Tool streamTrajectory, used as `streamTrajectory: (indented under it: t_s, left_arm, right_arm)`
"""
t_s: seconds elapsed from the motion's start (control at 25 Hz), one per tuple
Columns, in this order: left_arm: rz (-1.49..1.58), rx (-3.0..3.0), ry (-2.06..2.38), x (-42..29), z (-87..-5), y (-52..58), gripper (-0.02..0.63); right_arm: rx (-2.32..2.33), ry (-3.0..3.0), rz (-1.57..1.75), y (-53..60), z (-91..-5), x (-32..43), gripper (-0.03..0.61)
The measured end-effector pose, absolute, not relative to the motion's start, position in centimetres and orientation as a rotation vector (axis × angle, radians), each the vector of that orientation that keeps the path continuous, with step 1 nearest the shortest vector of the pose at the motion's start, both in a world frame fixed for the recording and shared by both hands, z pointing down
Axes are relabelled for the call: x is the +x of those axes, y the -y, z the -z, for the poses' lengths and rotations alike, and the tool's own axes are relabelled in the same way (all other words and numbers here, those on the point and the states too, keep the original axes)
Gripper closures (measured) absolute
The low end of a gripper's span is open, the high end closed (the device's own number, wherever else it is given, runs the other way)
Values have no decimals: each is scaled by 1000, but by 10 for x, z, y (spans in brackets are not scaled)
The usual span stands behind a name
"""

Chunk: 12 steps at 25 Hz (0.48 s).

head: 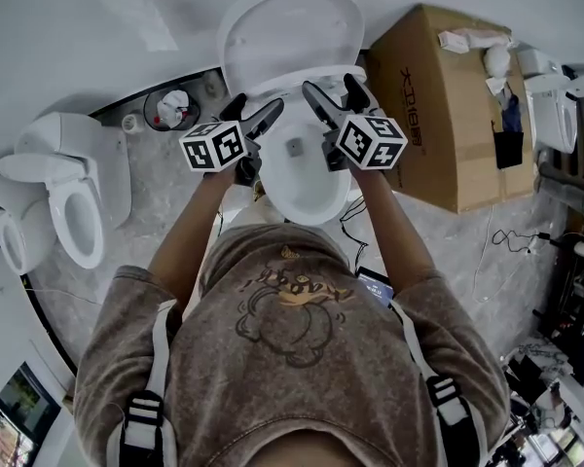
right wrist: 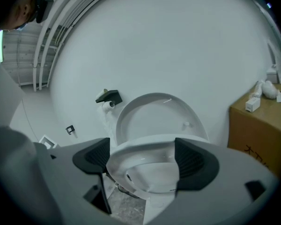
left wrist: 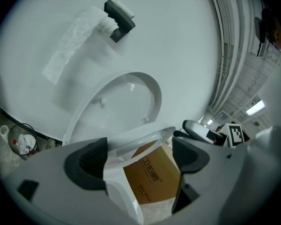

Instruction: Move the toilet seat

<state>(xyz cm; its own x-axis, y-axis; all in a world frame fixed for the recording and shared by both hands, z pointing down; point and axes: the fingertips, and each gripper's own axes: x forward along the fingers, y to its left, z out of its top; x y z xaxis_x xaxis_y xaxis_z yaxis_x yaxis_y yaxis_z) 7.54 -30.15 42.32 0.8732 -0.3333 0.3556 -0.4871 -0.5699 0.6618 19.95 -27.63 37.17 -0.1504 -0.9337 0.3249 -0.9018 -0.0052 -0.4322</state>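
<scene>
Grey speckled floor point(head: 162, 198) and white wall point(head: 68, 27) surround the open toilet point(head: 307, 188)

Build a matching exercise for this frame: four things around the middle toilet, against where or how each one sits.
1. toilet lid
2. cardboard box
3. paper roll holder
4. small bin

A. on the floor, right of the toilet, head view
B. fixed to the wall
C. raised upright
D. on the floor, left of the toilet, head view

Pairs: 1-C, 2-A, 3-B, 4-D
</scene>
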Motion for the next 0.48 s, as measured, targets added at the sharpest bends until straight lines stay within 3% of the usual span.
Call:
streamTrajectory:
  t_s: [0.48]
  left_arm:
    - [-211,2217,600,83,-424,342,182]
  right_arm:
    - [-2008,-2171,856,323,-371,209,150]
